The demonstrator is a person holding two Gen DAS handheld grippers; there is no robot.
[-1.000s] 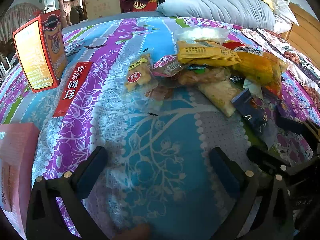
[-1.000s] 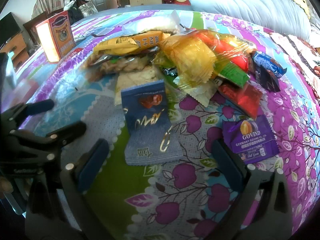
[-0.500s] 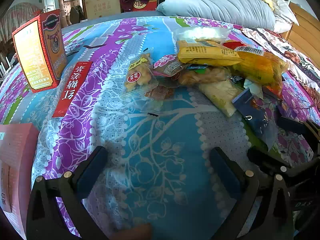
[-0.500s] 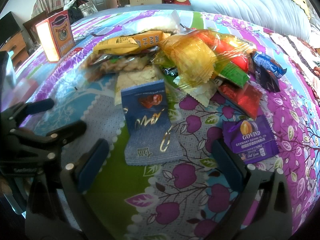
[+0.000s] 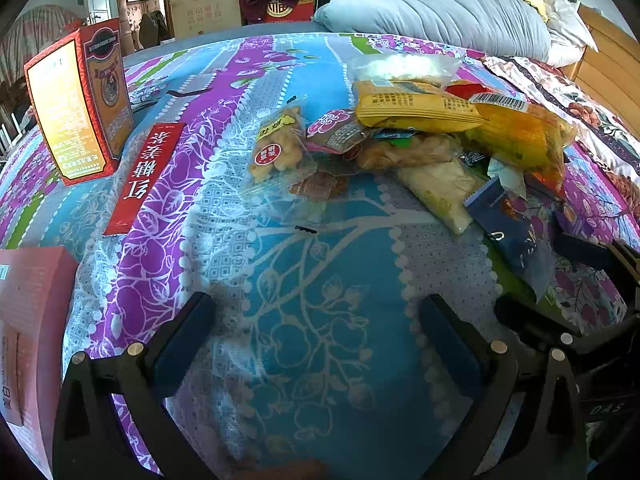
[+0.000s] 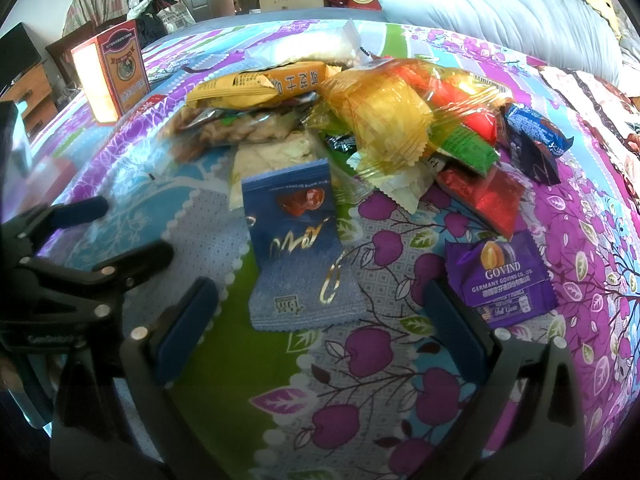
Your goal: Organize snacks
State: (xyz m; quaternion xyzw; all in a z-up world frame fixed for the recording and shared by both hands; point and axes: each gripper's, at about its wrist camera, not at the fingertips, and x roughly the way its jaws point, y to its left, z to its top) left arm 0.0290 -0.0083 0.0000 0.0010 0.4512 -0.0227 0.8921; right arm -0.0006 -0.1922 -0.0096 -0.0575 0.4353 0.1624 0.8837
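Note:
A heap of snack packets lies on a patterned bedspread. In the right wrist view a blue packet (image 6: 300, 248) lies just ahead of my open, empty right gripper (image 6: 320, 336), a purple packet (image 6: 502, 280) beside the right finger, a red packet (image 6: 486, 200), a yellow bag (image 6: 380, 116) and a long yellow packet (image 6: 260, 86) behind. In the left wrist view my left gripper (image 5: 316, 344) is open and empty over bare bedspread, short of a clear packet of fried snacks (image 5: 276, 150) and the yellow packet (image 5: 412, 108). The blue packet (image 5: 508, 228) lies at right.
An upright red and yellow box (image 5: 80, 100), a flat red box (image 5: 150, 176) and a pink box (image 5: 28, 328) stand at the left. A grey-blue quilt (image 5: 440, 0) lies at the far end. The left gripper shows at the left in the right wrist view (image 6: 80, 248).

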